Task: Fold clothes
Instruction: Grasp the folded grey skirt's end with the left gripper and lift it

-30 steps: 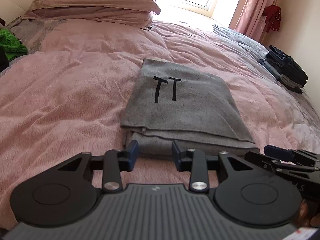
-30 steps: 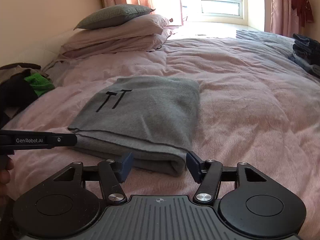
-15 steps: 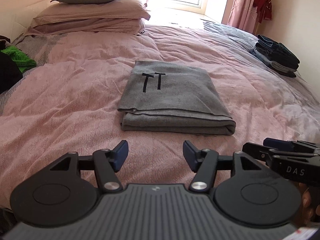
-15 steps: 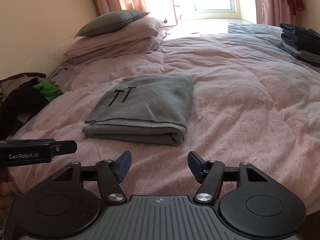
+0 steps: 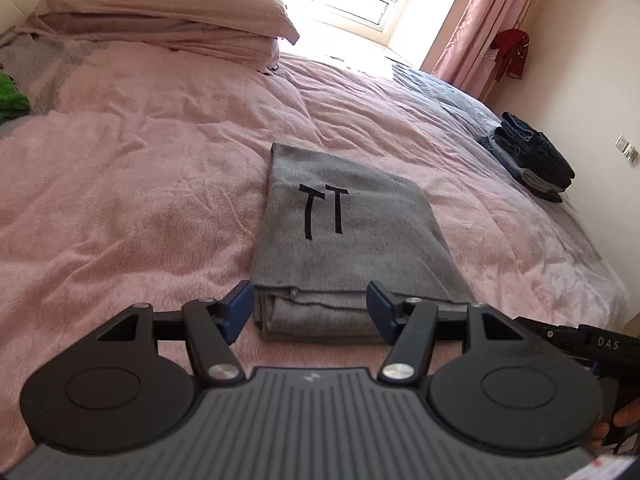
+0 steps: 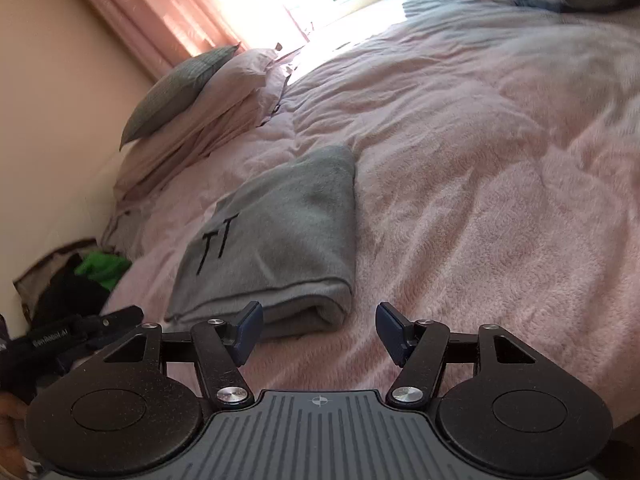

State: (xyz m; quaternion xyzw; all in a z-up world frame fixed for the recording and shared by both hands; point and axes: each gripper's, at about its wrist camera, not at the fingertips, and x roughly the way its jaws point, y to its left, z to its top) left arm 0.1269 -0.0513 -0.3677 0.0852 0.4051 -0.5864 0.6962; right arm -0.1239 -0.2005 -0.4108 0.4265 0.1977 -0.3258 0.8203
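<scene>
A grey garment [image 5: 352, 240] with black "TT" lettering lies folded into a neat rectangle on the pink bed cover [image 5: 140, 200]. My left gripper [image 5: 310, 308] is open, its blue pads level with the garment's near folded edge and not closed on it. In the right wrist view the same grey garment [image 6: 280, 232] lies left of centre. My right gripper [image 6: 318, 330] is open over bare cover beside the garment's near right corner, and that view is tilted. Each gripper shows at the other view's edge, held by a hand.
Stacked pink pillows [image 5: 168, 20] with a grey cushion lie at the head of the bed. A pile of folded dark clothes [image 5: 532, 156] sits at the bed's right edge. Green and black clothes [image 6: 92, 276] lie at the left. A bright window [image 5: 352, 0] and pink curtains stand behind.
Half a second ago both grippers had pulled back from the garment. Now the left one is close to its near edge again, and the right view has tilted and moved in.
</scene>
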